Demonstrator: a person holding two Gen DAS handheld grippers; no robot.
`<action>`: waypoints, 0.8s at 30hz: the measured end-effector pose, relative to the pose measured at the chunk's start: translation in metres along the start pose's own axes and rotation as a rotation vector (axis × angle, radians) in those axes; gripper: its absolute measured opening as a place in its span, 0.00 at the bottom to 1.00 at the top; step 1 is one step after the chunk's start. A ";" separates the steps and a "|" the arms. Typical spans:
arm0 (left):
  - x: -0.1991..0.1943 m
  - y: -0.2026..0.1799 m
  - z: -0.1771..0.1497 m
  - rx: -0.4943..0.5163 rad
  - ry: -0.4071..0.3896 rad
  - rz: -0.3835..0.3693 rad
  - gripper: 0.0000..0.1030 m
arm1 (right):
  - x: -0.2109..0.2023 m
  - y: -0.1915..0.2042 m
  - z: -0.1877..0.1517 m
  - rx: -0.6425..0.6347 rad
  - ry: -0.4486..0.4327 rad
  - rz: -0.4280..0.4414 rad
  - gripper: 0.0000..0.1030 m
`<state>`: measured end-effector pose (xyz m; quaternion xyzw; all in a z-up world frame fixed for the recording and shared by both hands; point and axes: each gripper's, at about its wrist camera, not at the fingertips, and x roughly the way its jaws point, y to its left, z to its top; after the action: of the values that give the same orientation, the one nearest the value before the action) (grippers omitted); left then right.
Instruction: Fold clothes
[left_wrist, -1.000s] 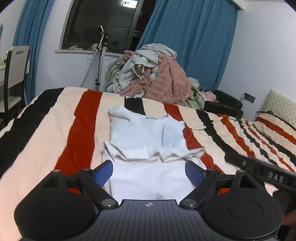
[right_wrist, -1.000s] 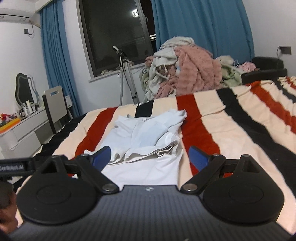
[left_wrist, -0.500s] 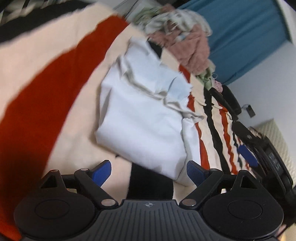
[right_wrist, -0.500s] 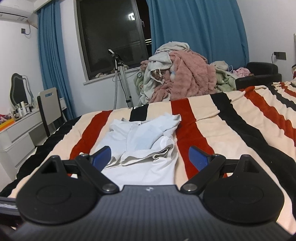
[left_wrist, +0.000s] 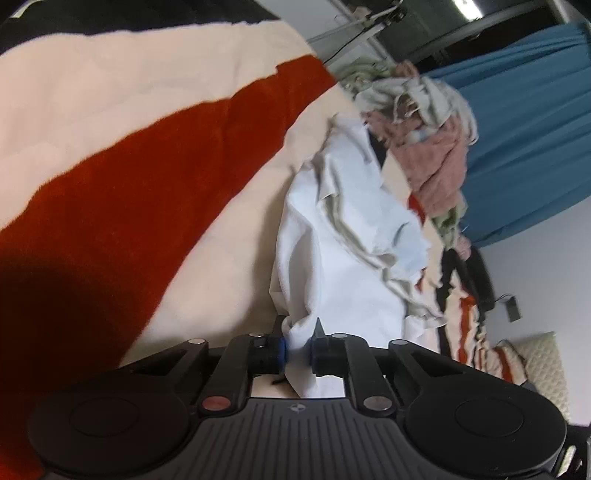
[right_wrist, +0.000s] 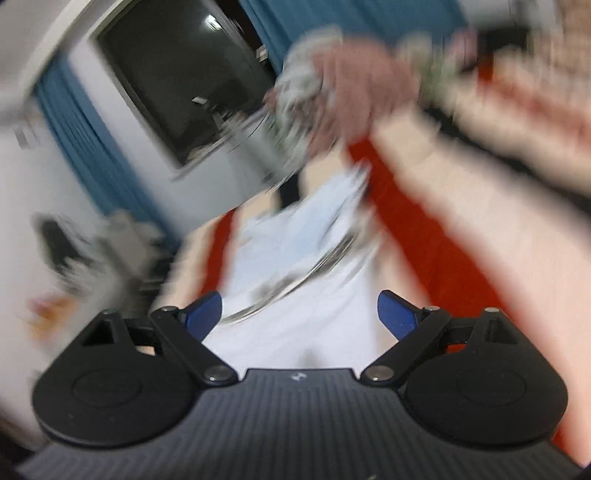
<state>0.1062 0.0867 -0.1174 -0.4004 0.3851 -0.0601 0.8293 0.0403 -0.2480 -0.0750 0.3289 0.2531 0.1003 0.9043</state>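
Note:
A white, partly folded shirt (left_wrist: 340, 258) lies on the striped blanket. My left gripper (left_wrist: 298, 350) is shut on the shirt's near corner, with cloth bunched between the blue pads, and the view is rolled to one side. In the right wrist view, which is badly blurred, the same shirt (right_wrist: 295, 280) lies just ahead. My right gripper (right_wrist: 301, 314) is open and empty, its jaws wide apart over the shirt's near edge.
The red, cream and black striped blanket (left_wrist: 147, 155) covers the bed. A heap of pink and grey clothes (left_wrist: 424, 129) sits at the far end before blue curtains (left_wrist: 524, 110). A dark window (right_wrist: 184, 81) is on the far wall.
My left gripper has rolled sideways, dropped to the shirt's near corner and shut on it. My right gripper has tilted and moved quickly, still open.

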 end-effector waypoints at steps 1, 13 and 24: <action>-0.002 -0.001 0.000 0.002 -0.008 -0.010 0.10 | 0.008 -0.005 -0.006 0.076 0.068 0.063 0.90; -0.020 -0.007 -0.005 0.015 -0.063 -0.081 0.09 | 0.069 -0.052 -0.056 0.575 0.329 0.205 0.64; -0.024 -0.006 -0.003 -0.005 -0.068 -0.132 0.07 | 0.050 -0.052 -0.057 0.543 0.183 0.050 0.16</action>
<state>0.0890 0.0903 -0.0999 -0.4286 0.3298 -0.1003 0.8352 0.0541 -0.2395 -0.1654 0.5546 0.3429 0.0803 0.7540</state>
